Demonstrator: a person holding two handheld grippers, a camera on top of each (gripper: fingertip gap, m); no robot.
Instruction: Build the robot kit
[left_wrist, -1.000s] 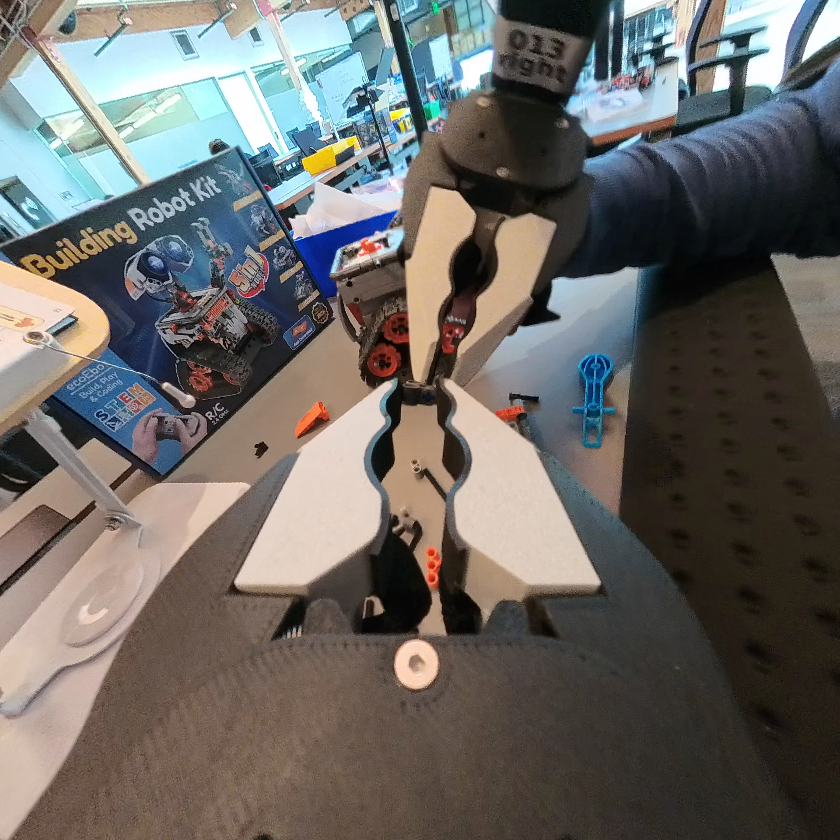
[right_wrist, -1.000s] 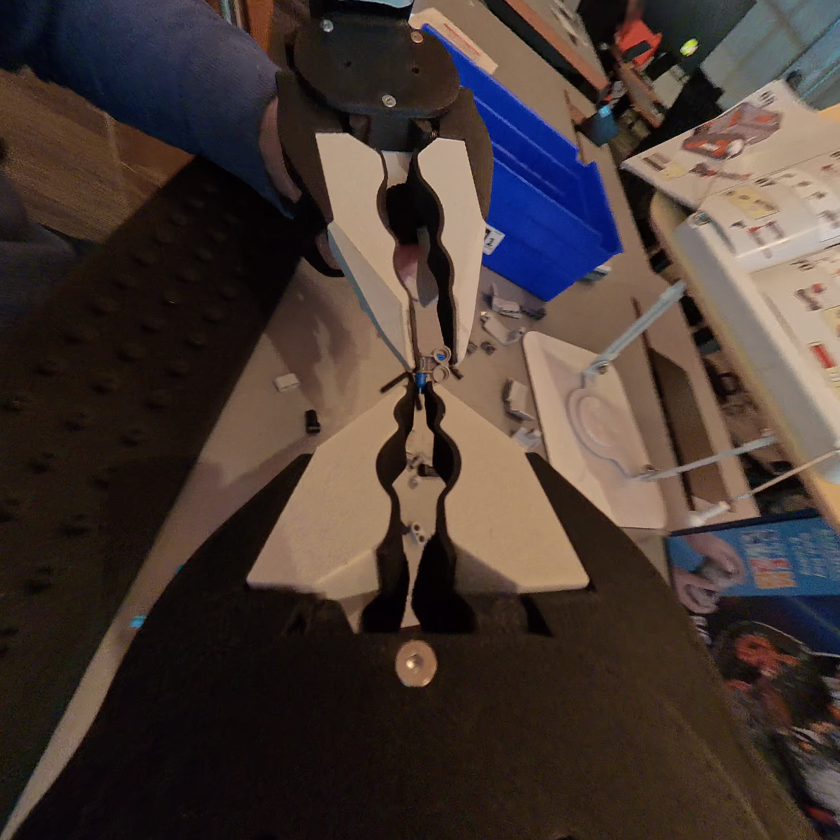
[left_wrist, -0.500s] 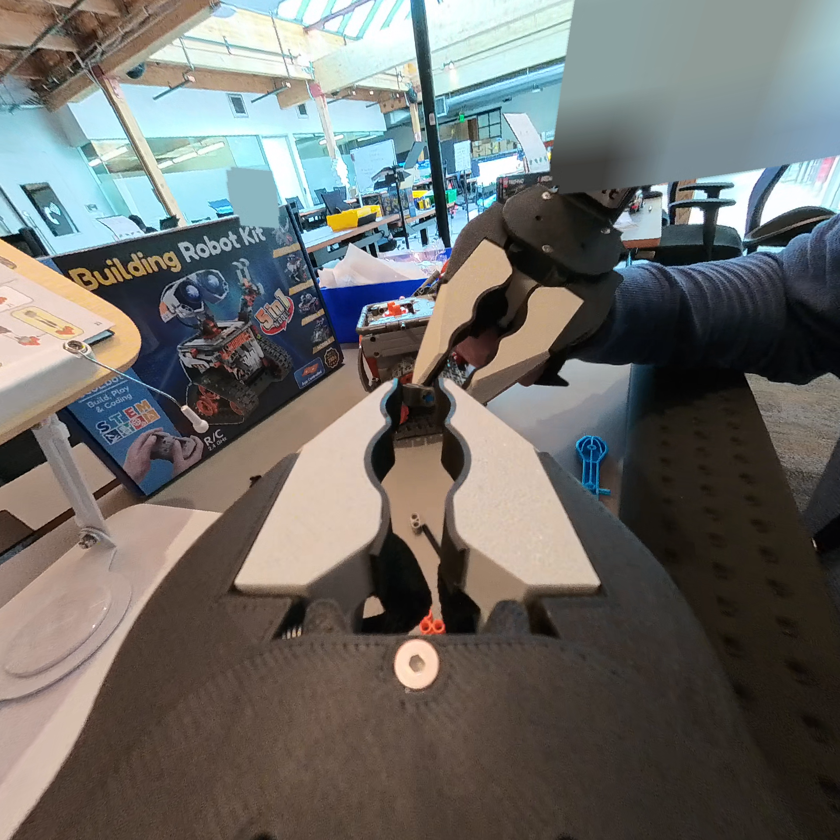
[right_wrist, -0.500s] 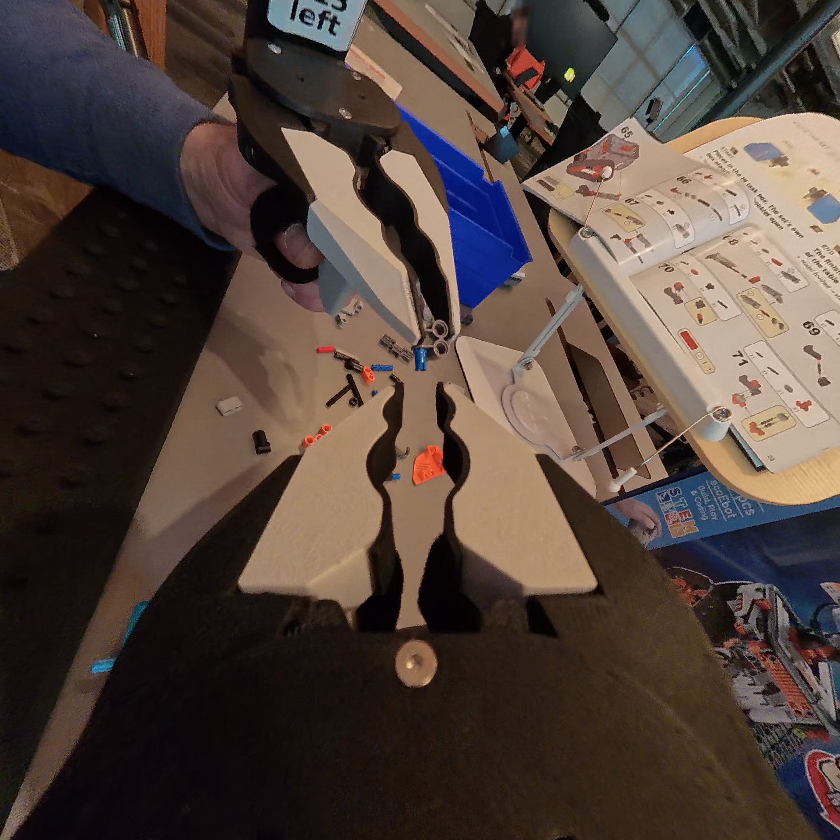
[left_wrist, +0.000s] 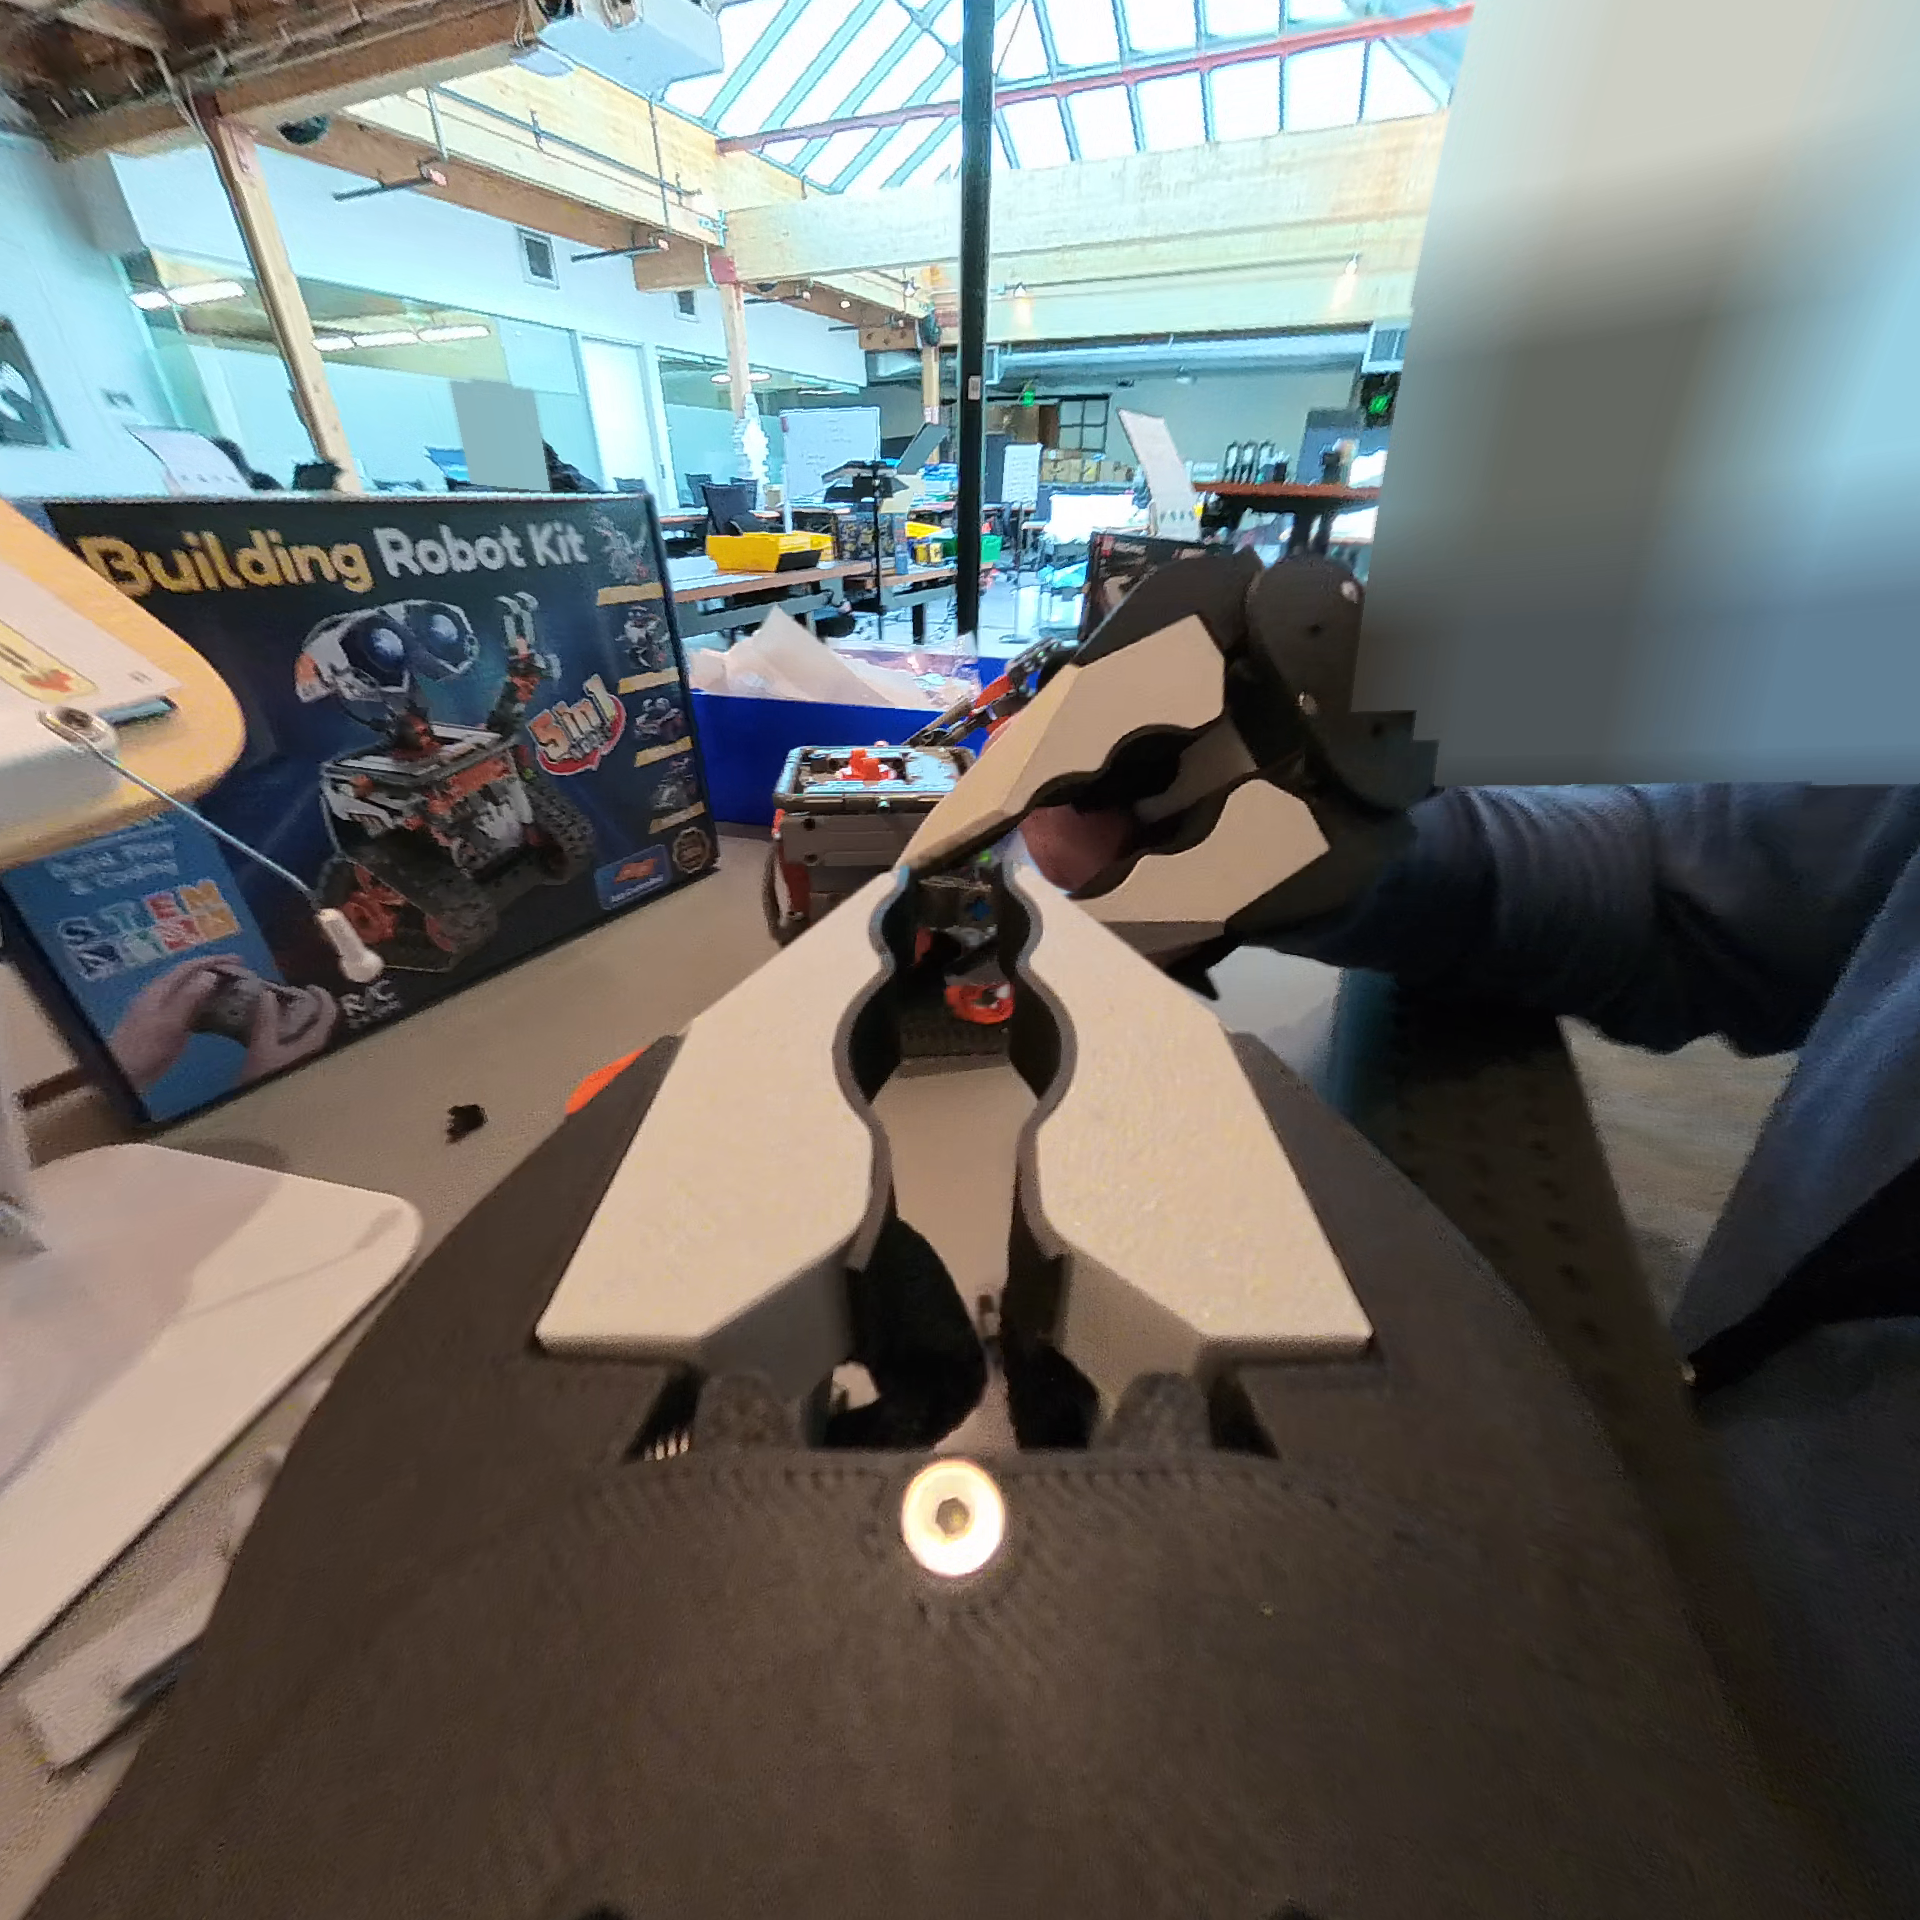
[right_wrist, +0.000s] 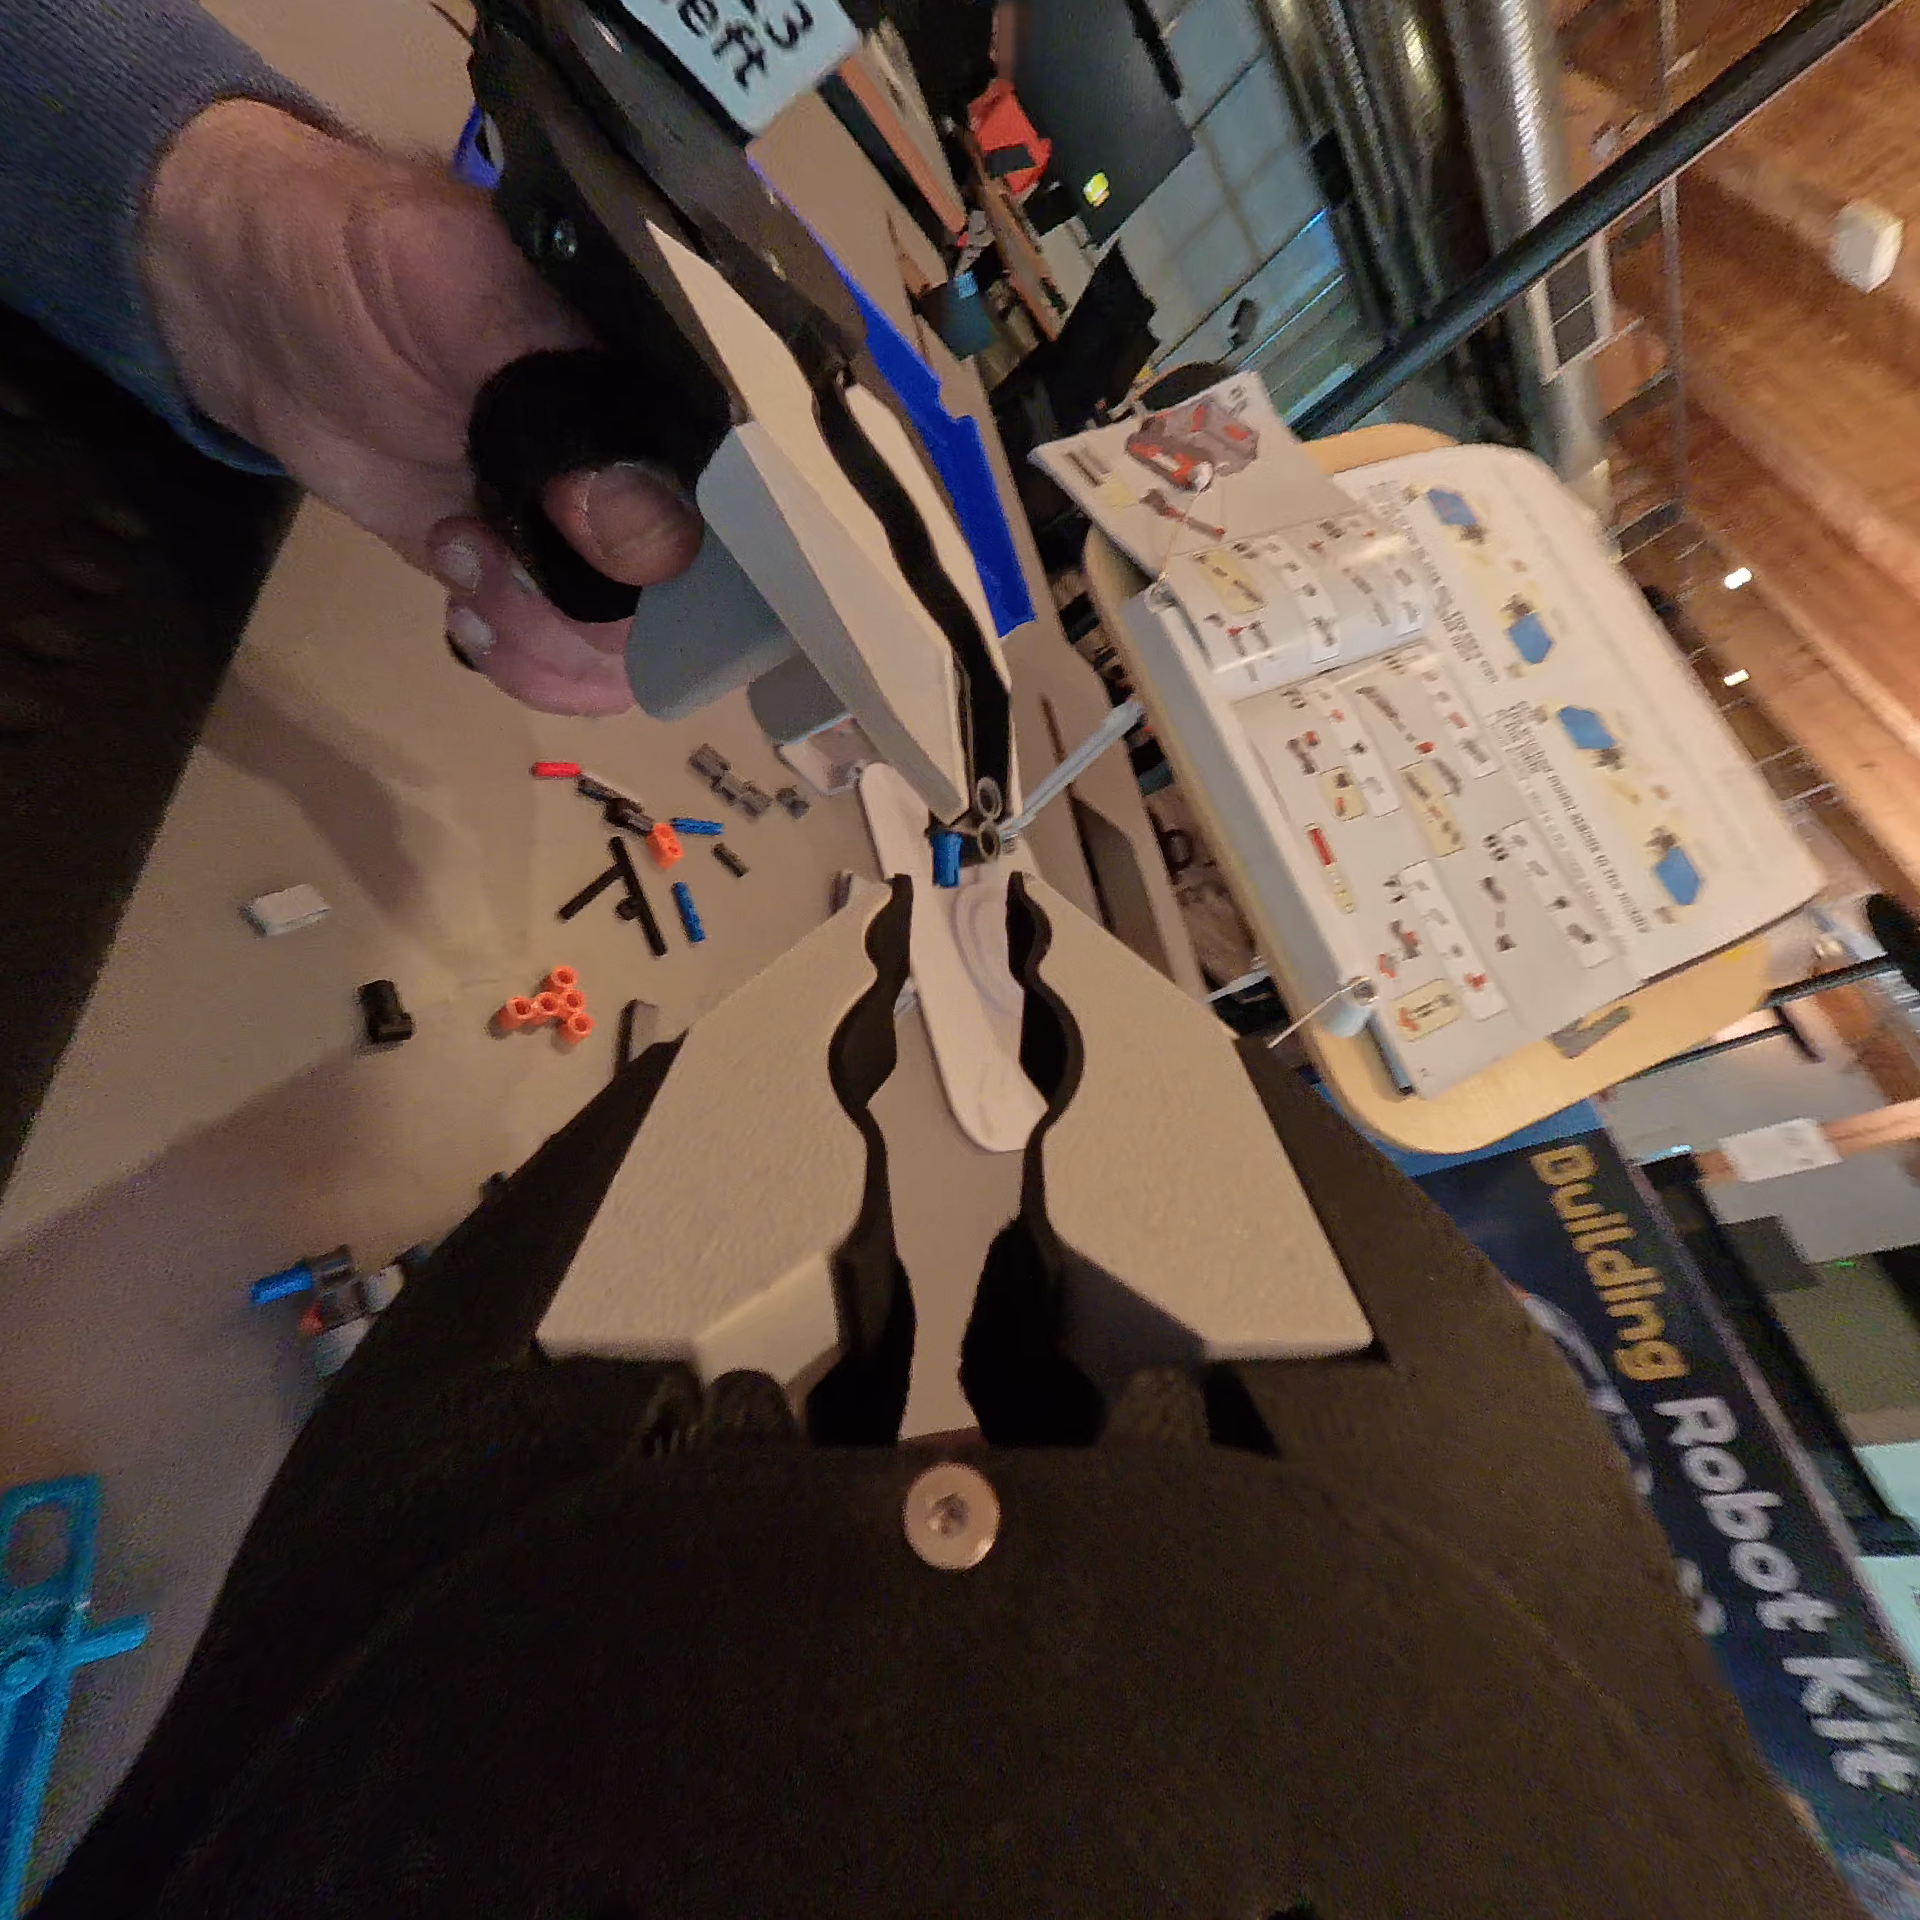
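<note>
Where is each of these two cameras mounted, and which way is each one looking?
Left wrist view: sits on the left hand-held gripper, looking along its fingers over the table at the kit box, the toy robot and the right hand-held gripper; a blue sleeve shows.
Right wrist view: sits on the right hand-held gripper, tilted, facing the left hand-held gripper, which pinches a small grey and blue part, with the manual behind; a hand shows.
Shared: each sees the other gripper, the kit box and the table.
</note>
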